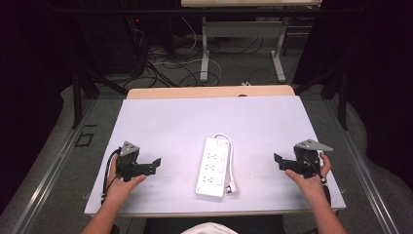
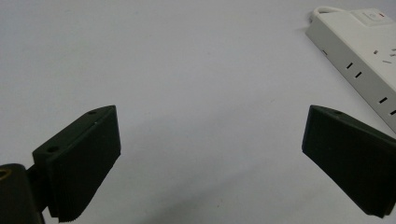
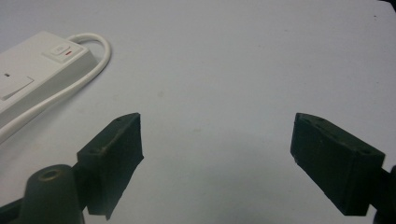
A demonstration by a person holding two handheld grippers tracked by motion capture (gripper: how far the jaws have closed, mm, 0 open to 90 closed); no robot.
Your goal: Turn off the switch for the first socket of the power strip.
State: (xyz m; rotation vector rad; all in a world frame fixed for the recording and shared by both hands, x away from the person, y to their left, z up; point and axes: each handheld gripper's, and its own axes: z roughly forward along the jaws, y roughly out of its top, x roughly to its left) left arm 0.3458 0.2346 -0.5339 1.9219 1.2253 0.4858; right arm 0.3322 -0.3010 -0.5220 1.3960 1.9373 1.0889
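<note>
Two open claws flank a white power strip on the tabletop.

In the high view the power strip (image 1: 213,166) lies lengthwise at the middle of the white tabletop (image 1: 170,122), its plug (image 1: 231,187) by its near end, with the left claw (image 1: 155,165) and right claw (image 1: 277,160) well apart on either side, both spread wide and holding nothing. The right gripper view adds the strip's switch (image 3: 63,52) and looping cord (image 3: 95,58); the left gripper view shows its socket slots (image 2: 369,70).

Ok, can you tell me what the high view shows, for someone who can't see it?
A white power strip with its cord lies mid-table. A person's hands hold the left gripper and right gripper at either side, fingers open and pointing toward it, holding nothing.
</note>
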